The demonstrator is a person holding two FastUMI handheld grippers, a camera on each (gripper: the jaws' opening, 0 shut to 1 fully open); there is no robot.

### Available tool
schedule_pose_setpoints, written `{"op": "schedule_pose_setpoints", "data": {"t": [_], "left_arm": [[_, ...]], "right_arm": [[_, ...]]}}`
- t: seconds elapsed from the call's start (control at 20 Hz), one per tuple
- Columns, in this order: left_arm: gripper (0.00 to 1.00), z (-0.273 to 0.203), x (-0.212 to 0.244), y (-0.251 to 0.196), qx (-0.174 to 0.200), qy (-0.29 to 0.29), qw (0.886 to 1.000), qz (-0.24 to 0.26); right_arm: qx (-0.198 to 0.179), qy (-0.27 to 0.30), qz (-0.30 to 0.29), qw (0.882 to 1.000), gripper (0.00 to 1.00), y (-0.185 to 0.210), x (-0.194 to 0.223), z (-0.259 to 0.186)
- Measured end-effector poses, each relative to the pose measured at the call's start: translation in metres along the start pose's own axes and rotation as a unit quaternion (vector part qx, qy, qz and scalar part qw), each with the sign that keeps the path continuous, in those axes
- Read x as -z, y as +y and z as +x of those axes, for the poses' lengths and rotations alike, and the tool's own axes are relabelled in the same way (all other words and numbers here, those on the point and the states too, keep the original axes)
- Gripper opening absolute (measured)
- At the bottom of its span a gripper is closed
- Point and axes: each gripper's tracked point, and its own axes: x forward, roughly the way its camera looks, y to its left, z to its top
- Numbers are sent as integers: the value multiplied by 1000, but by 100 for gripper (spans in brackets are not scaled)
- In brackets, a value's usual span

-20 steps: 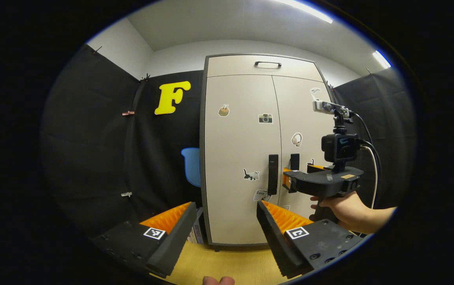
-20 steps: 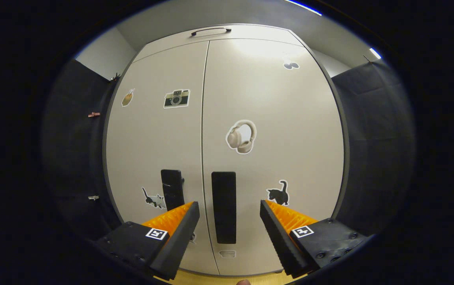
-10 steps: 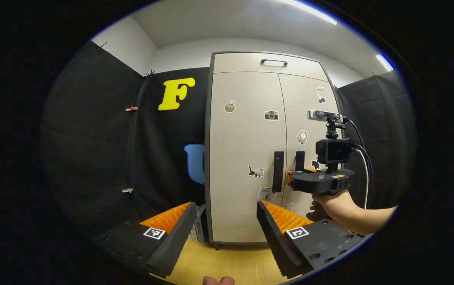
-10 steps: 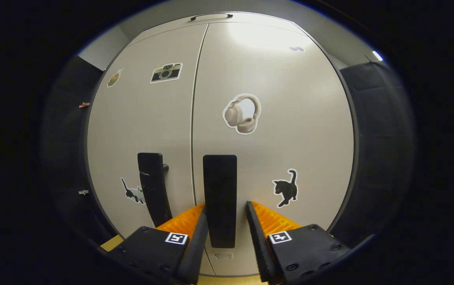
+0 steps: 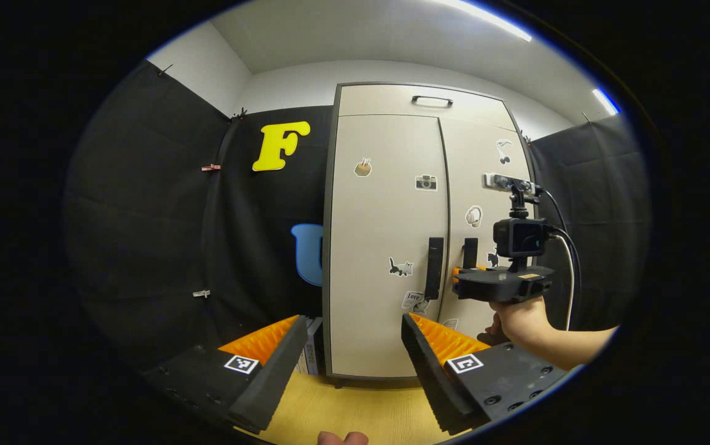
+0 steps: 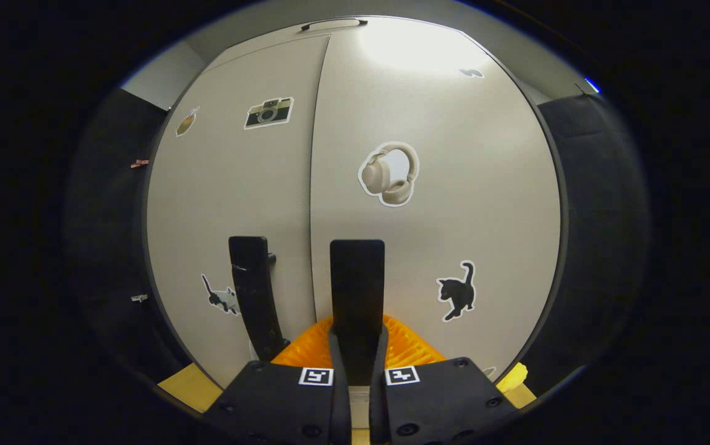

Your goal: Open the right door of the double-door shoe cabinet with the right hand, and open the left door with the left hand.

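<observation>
Presently: right gripper (image 6: 358, 346) pinching right door handle (image 6: 357, 290) at 6 o'clock, both cabinet doors (image 6: 429, 185) flush; left gripper (image 5: 352, 346) spread, well back from left door handle (image 5: 435, 268) at 1 o'clock.

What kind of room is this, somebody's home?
Probably a recording booth dressed like a home: black cloth walls surround a sticker-covered shoe cabinet, and a hand holds a camera-fitted right gripper at its door handle.

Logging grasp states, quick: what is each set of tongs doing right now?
Left tongs: open, holding nothing, short of the cabinet.
Right tongs: shut on the right door handle.
</observation>
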Motion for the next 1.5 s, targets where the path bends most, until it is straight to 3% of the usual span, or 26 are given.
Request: {"op": "schedule_pose_setpoints", "data": {"t": [0.65,1.2,1.5], "left_arm": [[95,-31,-2,-10,-14,4,1000,7],[95,-49,-4,-25,-13,5,1000,13],[95,-50,-6,-45,7,3,1000,19]], "right_arm": [[-108,20,46,993,16,-8,-7,-31],[-127,26,73,989,15,-32,-13,-57],[-112,24,65,991,15,-49,-15,-67]]}}
